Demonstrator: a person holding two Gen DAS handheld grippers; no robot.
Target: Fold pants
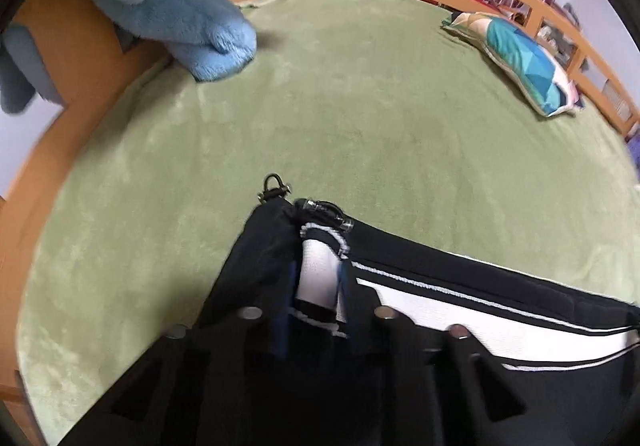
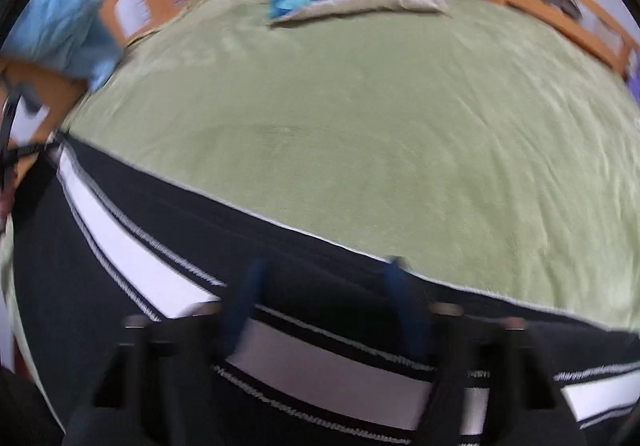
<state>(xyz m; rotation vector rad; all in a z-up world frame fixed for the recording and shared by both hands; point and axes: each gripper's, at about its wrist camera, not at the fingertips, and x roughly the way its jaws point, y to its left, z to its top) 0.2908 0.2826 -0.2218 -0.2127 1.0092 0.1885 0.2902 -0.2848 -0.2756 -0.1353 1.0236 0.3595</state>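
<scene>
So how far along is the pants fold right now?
Early. The pants are stretched lengthwise over the green blanket. In hand: the left hand-held gripper pinches a bunched end with a drawcord; the right hand-held gripper looks open around the long edge, though it is blurred. No finished compact fold shows; that remains.

The light is soft and even, with no glare. The right wrist view is smeared by motion blur; the left one is sharper. Both views bend strongly at the dark round edges.
</scene>
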